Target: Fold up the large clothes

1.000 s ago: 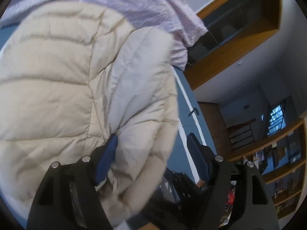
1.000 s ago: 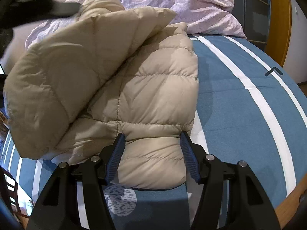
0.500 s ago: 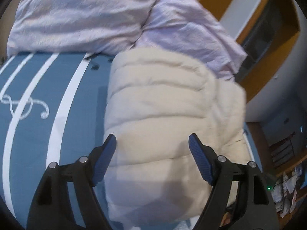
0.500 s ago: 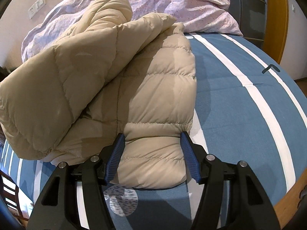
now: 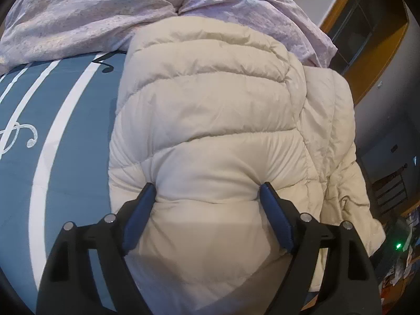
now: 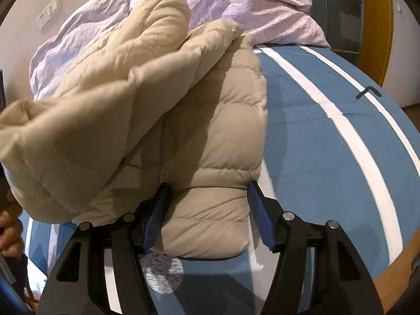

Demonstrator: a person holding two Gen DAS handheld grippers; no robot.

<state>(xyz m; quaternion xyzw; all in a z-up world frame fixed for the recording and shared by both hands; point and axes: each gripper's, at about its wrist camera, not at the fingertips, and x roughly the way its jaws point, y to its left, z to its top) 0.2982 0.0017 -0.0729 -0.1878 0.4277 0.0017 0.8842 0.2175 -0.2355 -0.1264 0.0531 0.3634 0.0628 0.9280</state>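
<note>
Left gripper (image 5: 207, 194): swung from facing room shelves to facing pillows (image 5: 105, 8), then closed in on jacket (image 5: 210, 110); fingers now spread wide, pressed into puffy panel. Raised jacket half (image 6: 86, 120) dropped lower, bulging toward right gripper (image 6: 208, 191). Hand (image 6: 9, 223) now visible at left edge.
</note>
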